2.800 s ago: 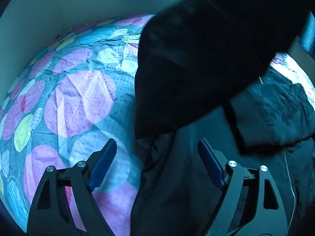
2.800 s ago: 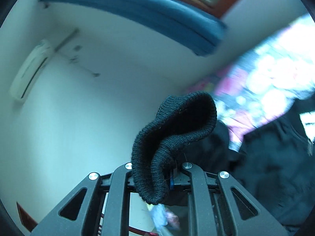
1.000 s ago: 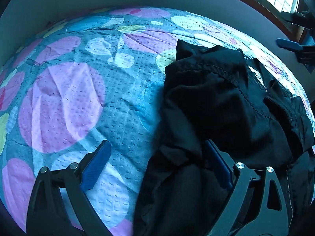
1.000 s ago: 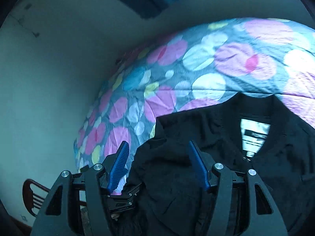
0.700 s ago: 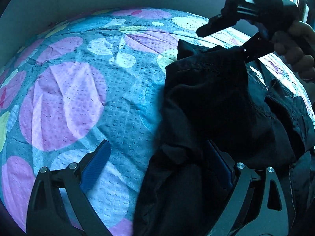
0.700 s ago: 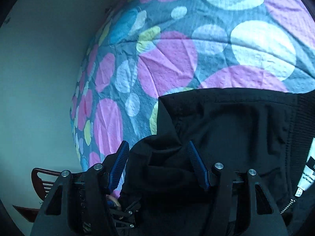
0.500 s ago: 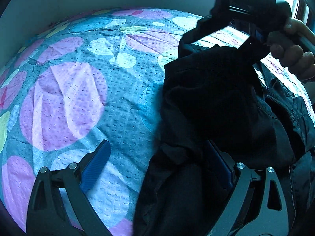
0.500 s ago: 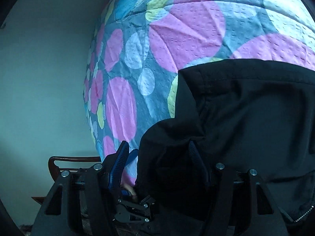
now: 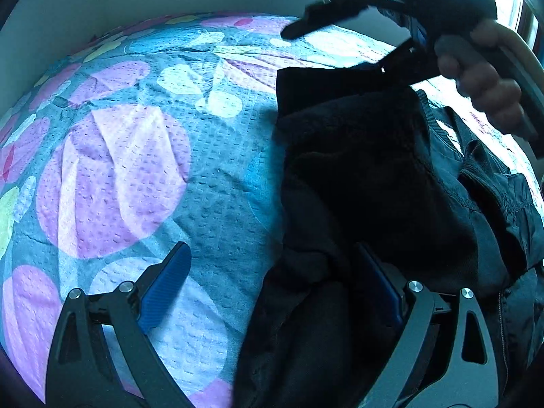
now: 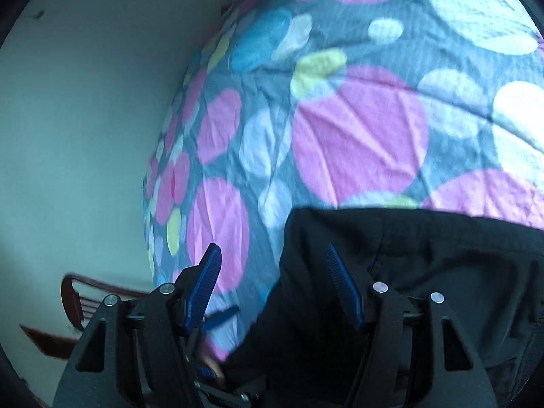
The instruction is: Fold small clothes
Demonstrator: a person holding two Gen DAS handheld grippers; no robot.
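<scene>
Your left wrist view alone shows the hand (image 9: 482,78) holding the right gripper (image 9: 350,44). The black jacket (image 9: 367,204) lies on the bed (image 9: 136,170), its edge between the open jaws of the left gripper (image 9: 275,289). It runs lengthwise away from you. The right gripper's jaws stand open at the jacket's far corner, gripping nothing.

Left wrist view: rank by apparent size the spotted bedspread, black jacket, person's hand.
1. Pink-and-blue spotted bedspread
2. Black fabric jacket, close behind; nearness to the camera inflates it
3. Person's hand, clearly smallest
</scene>
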